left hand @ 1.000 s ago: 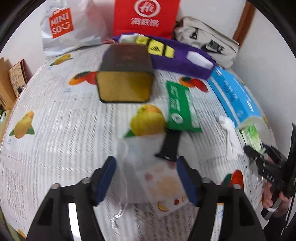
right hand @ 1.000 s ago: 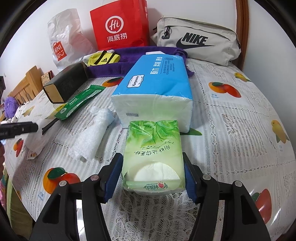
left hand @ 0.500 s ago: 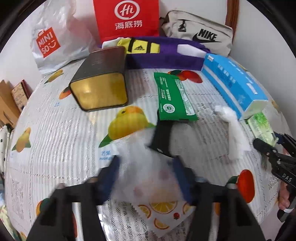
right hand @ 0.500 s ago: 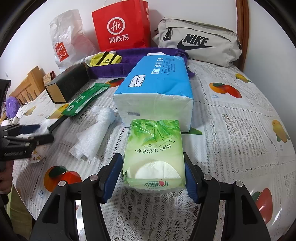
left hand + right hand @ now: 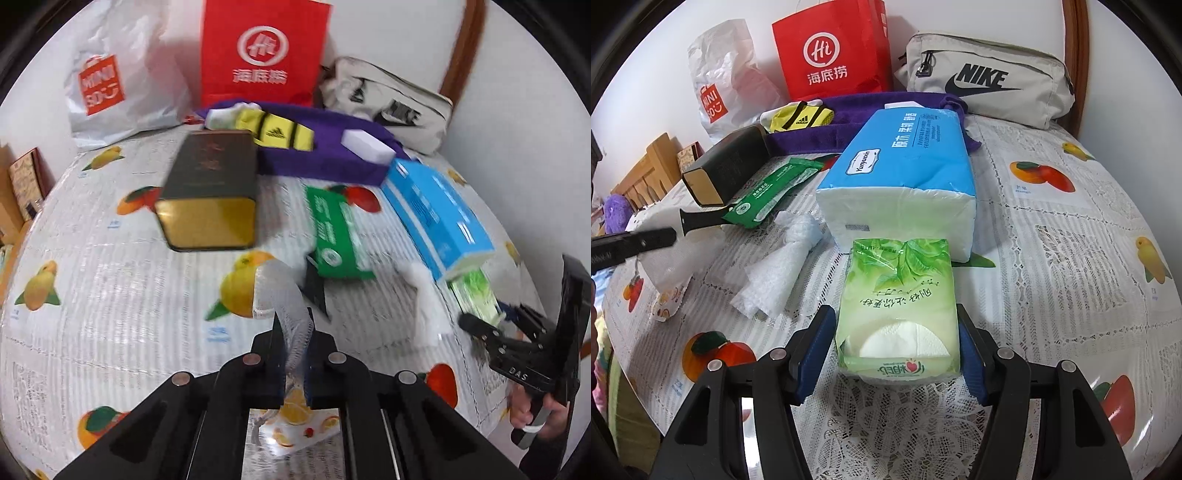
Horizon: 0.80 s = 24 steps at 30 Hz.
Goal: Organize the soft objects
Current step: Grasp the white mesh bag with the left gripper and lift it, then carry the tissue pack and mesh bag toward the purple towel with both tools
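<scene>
My left gripper (image 5: 294,325) is shut on a translucent white mesh pouch (image 5: 284,299) with a fruit print and lifts it above the tablecloth; the pouch also shows in the right wrist view (image 5: 670,266). My right gripper (image 5: 897,325) stands around a green tissue pack (image 5: 899,299) on the table, its pads at the pack's sides. A blue tissue pack (image 5: 905,173) lies just behind it. A crumpled white bubble wrap (image 5: 783,262) lies to its left. A green wipes pack (image 5: 334,232) lies mid-table.
A dark tin box (image 5: 210,188) with a gold end lies on the fruit-print tablecloth (image 5: 110,295). At the back stand a red paper bag (image 5: 262,55), a white Miniso bag (image 5: 110,85), a grey Nike bag (image 5: 990,81) and purple cloth (image 5: 325,155) with yellow socks (image 5: 280,129).
My left gripper has closed on the mesh pouch and raised it off the table. My right gripper has stayed around the green tissue pack.
</scene>
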### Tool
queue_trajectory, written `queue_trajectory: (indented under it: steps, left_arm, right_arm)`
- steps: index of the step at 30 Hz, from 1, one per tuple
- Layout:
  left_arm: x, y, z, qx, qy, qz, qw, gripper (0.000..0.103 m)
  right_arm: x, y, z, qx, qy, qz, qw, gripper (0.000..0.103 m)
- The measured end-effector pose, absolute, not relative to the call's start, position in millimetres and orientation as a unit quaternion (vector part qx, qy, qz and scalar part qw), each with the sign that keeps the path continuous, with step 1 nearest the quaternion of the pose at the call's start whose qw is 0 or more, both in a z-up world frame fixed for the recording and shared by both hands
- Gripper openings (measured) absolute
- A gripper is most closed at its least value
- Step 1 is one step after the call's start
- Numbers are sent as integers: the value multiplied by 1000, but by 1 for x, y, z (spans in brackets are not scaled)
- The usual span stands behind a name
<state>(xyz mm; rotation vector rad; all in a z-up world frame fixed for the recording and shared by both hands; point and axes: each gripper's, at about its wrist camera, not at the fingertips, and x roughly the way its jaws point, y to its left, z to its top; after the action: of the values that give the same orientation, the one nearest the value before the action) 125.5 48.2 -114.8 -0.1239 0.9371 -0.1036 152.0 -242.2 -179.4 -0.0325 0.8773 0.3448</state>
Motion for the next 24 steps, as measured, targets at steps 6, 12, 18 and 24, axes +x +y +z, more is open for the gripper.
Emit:
queue_trajectory:
  steps: [6,12,18,24]
  left_arm:
    - [123,79,-111,-95,444,-29,891,7]
    - [117,93,-113,-119,440,-30,889,7]
    - [109,97,-110,-124,437,-30,891,7]
    - [102,99,-105,-125,431,-26,893,7]
  right_arm:
    - [155,-255,-175,29,441,174,880,53]
    - [152,-257,-173,33,446,171,878,51]
    - [140,-257,-170,16,451,167,876,51]
    - [129,-265,-157,17,447,162,879,51]
